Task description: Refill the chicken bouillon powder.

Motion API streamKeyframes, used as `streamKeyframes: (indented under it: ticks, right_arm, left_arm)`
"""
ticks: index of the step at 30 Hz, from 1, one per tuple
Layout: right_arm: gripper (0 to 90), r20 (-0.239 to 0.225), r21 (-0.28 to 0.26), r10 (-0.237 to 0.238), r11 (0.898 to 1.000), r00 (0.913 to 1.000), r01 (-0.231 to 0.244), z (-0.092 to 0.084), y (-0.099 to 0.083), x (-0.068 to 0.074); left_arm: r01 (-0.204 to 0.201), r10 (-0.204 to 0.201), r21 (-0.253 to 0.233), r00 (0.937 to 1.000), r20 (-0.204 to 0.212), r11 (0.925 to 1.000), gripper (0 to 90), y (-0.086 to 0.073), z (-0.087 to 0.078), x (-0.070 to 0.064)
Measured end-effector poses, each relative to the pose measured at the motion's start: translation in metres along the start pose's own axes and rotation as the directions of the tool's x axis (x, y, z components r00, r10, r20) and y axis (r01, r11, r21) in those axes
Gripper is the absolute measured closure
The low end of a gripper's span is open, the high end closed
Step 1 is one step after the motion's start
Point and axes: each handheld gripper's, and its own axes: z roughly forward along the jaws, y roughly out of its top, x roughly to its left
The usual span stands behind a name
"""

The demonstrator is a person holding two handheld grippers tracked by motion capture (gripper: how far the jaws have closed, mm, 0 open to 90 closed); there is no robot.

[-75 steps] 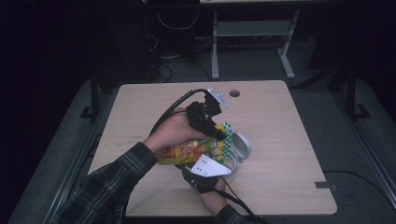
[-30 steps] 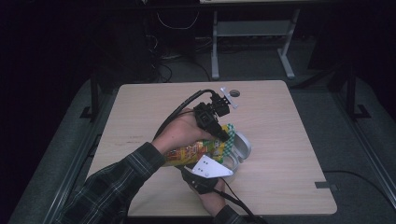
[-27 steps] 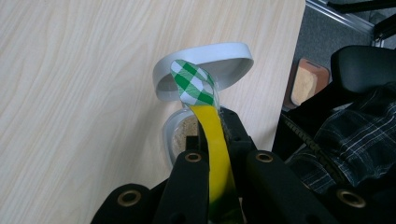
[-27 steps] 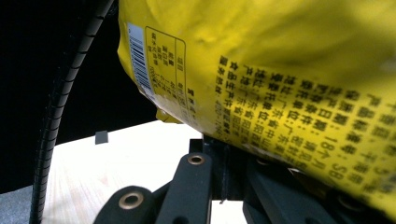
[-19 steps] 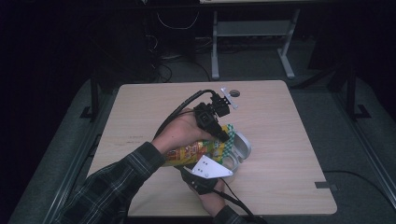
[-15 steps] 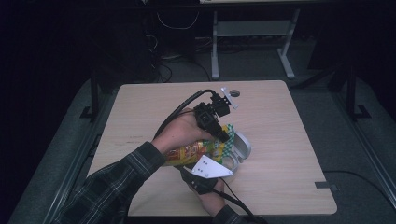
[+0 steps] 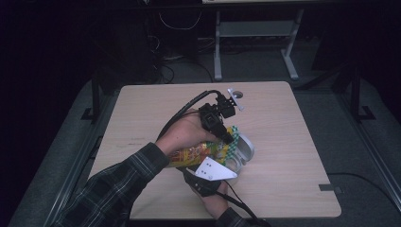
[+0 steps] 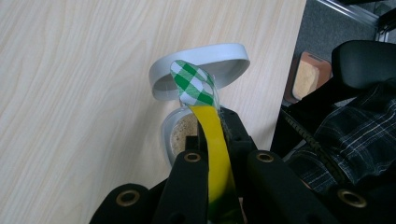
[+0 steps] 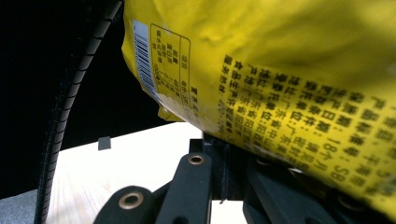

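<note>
A yellow snack bag (image 7: 194,153) lies tilted over a small white container (image 7: 238,161) whose hinged lid (image 7: 246,145) stands open. My left gripper (image 7: 228,137) is shut on the bag just below its green-checked top (image 8: 194,86). That top hangs over the container (image 8: 180,133), which holds brown crumbs; the lid (image 8: 219,58) leans behind it. My right gripper (image 7: 204,176) sits under the bag's other end, shut, with the bag's printed edge (image 9: 280,60) at its tips (image 9: 222,149).
The wooden table (image 7: 293,123) has a round hole (image 7: 236,95) near its far edge and a dark tape mark (image 7: 328,187) at the near right. A plaid sleeve (image 7: 118,184) crosses the near left. A metal stand (image 7: 255,33) is on the floor behind.
Since the oldest frame my left gripper has risen toward the far side, lifting the bag's top. Over the last second nothing has visibly moved.
</note>
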Motion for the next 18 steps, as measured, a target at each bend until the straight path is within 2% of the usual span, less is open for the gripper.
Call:
streamKeyframes:
  ticks: [5,18]
  right_arm:
    - [90.0,0.002,-0.01,0.001,1.0,1.0,-0.001,-0.001,0.0016,-0.0005]
    - [90.0,0.002,-0.015,0.003,1.0,1.0,-0.003,-0.001,0.0025,-0.001]
  left_arm:
    - [-0.009,0.01,0.015,0.9999,-0.008,0.9998,88.6,0.0037,-0.001,-0.0022]
    - [-0.004,0.005,0.022,0.9999,-0.01,0.9997,88.5,0.0052,0.0001,-0.0028]
